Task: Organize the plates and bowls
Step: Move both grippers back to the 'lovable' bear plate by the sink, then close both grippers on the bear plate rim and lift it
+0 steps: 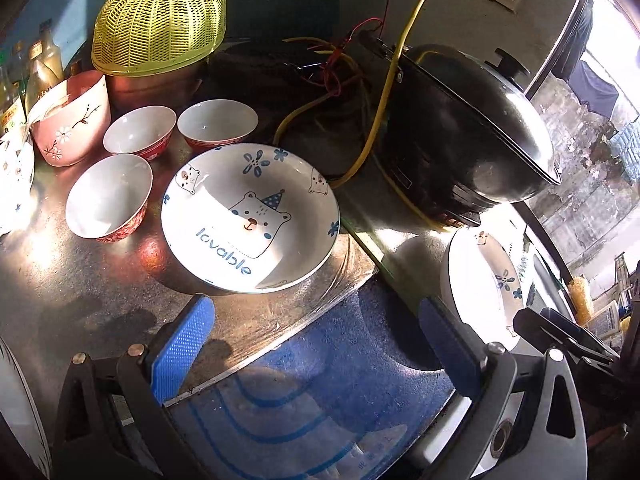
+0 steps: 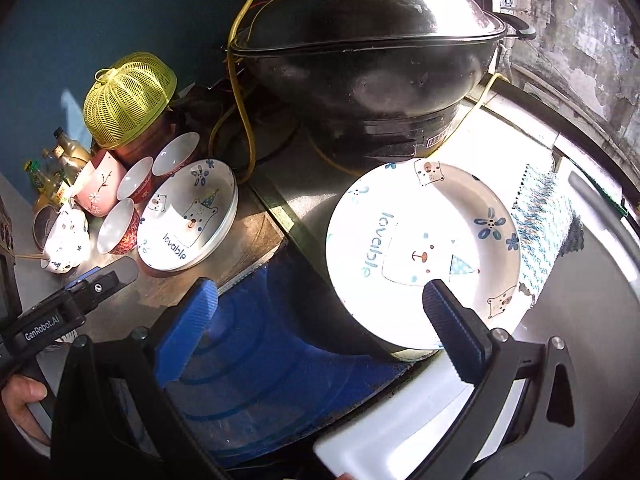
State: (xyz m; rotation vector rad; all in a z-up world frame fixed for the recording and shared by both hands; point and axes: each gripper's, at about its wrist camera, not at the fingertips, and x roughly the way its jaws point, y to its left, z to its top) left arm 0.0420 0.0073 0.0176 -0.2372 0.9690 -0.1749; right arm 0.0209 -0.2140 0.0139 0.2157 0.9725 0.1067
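Observation:
A white bear plate marked "lovable" [image 1: 250, 216] lies flat on the counter, just beyond my left gripper [image 1: 316, 340], which is open with nothing between its blue pads. Three small red-and-white bowls [image 1: 108, 196] [image 1: 140, 130] [image 1: 218, 122] stand left of and behind that plate, beside a pink flowered bowl [image 1: 70, 128]. A second bear plate [image 2: 424, 248] sits to the right in bright sun, below the wok. My right gripper [image 2: 320, 320] is open wide, and its right finger [image 2: 452, 320] overlaps that plate's near part; I cannot tell if it touches.
A lidded black wok [image 2: 360, 56] stands behind the right plate, with a yellow cable [image 1: 384, 92] trailing past it. A yellow mesh food cover [image 1: 160, 20] and bottles [image 1: 40, 68] are at the back left. A blue mat [image 1: 320, 392] lies below the counter edge, and a patterned cloth [image 2: 544, 224] at the right.

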